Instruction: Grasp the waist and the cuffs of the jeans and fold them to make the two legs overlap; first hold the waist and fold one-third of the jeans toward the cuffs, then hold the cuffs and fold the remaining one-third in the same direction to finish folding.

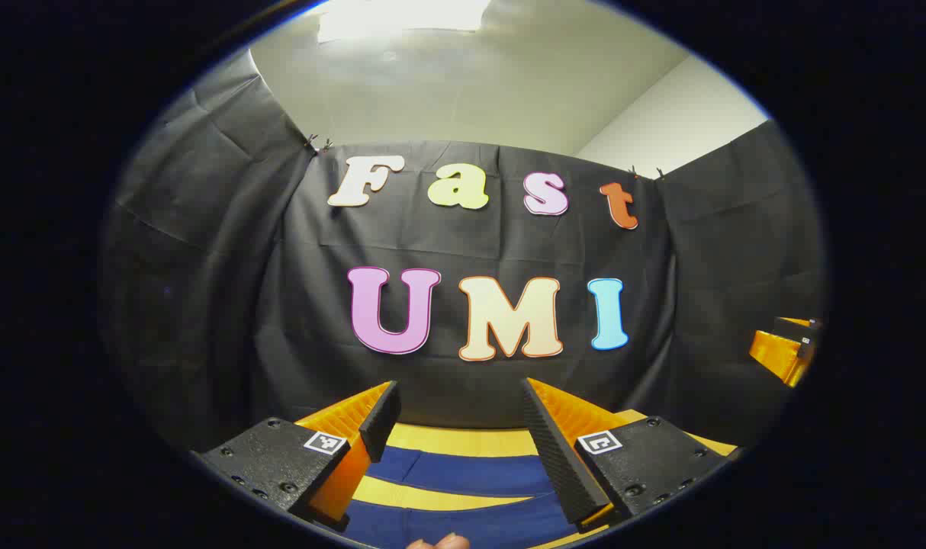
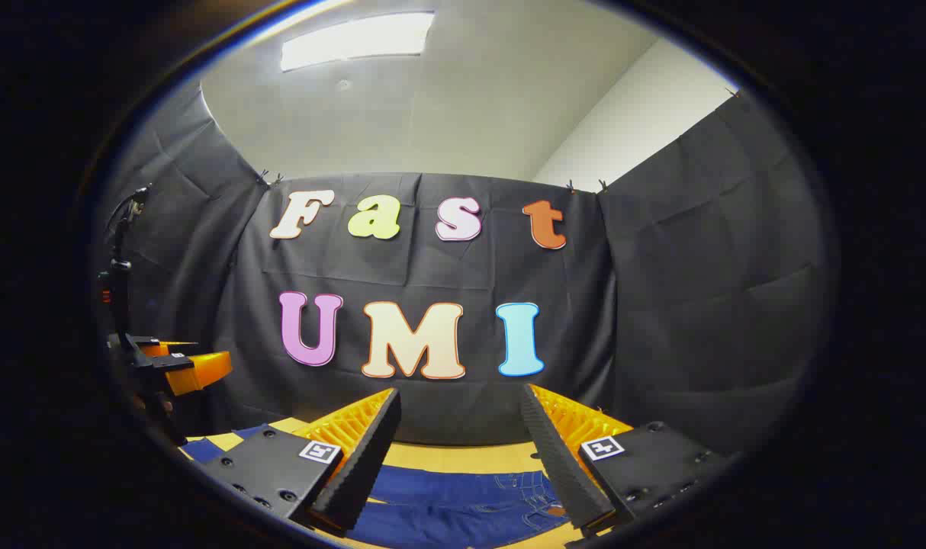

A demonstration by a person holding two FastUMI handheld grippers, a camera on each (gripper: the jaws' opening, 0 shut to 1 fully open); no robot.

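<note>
The blue jeans (image 1: 471,473) lie flat on the yellow table (image 1: 463,441). In the left gripper view two blue leg bands show with a yellow strip of table between them. My left gripper (image 1: 460,415) hovers open above the legs, holding nothing. In the right gripper view the jeans (image 2: 448,492) show their waist end with pocket stitching (image 2: 535,488). My right gripper (image 2: 460,419) hangs open over that end, not touching the cloth. Each view also catches the other gripper off to the side: the right one (image 1: 785,347) and the left one (image 2: 179,367).
Black cloth walls close the booth behind the table and on both sides. A black stand (image 2: 116,282) rises at the left edge of the right gripper view. A fingertip (image 1: 436,543) pokes in at the bottom of the left gripper view.
</note>
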